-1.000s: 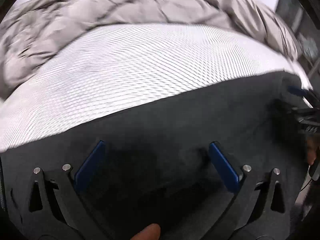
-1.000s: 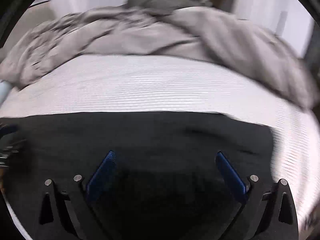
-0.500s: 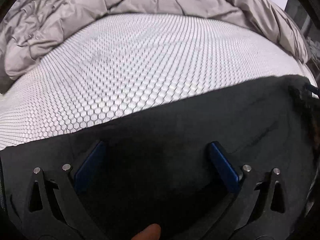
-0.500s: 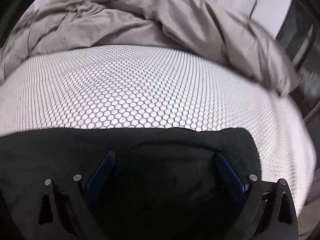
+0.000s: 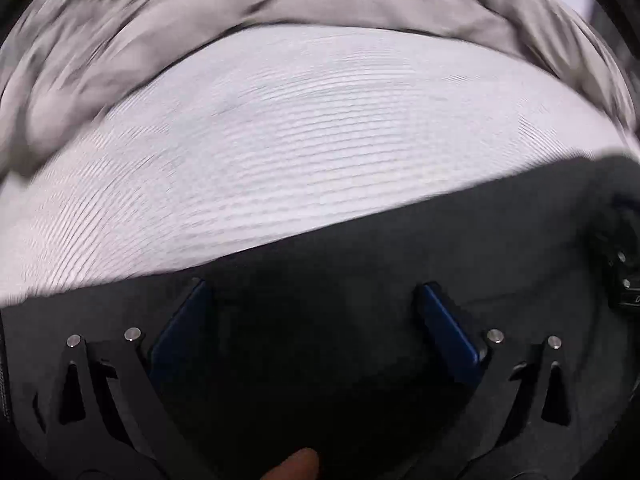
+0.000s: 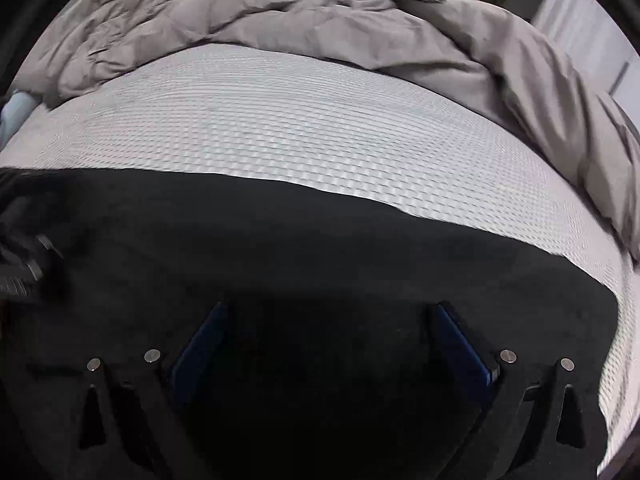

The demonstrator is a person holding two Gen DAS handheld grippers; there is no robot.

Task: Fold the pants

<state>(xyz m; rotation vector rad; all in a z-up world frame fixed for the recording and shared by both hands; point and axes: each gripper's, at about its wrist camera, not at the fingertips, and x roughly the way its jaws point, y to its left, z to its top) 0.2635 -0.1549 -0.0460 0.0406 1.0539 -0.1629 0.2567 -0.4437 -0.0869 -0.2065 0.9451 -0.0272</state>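
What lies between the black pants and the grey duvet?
Only bare white patterned mattress separates the black pants from the grey duvet; clearest in the right wrist view, and the blurred left wrist view agrees.

Soft cloth on the bed, hard matt plastic and bright metal on the tools.

The pants (image 6: 320, 248) across the lower half of the frame are black matt cloth with a faintly napped, fleecy surface and no sheen. The mattress cover (image 6: 304, 120) in the middle is white textured cloth with a fine woven-looking relief. The duvet (image 6: 280, 12) along the top is grey-beige matt cloth, soft and heavily creased. The right gripper (image 6: 328, 344) and left gripper (image 5: 312, 320) have matt black plastic arms, smooth dark-blue pads (image 5: 448, 336) and small shiny metal pins.
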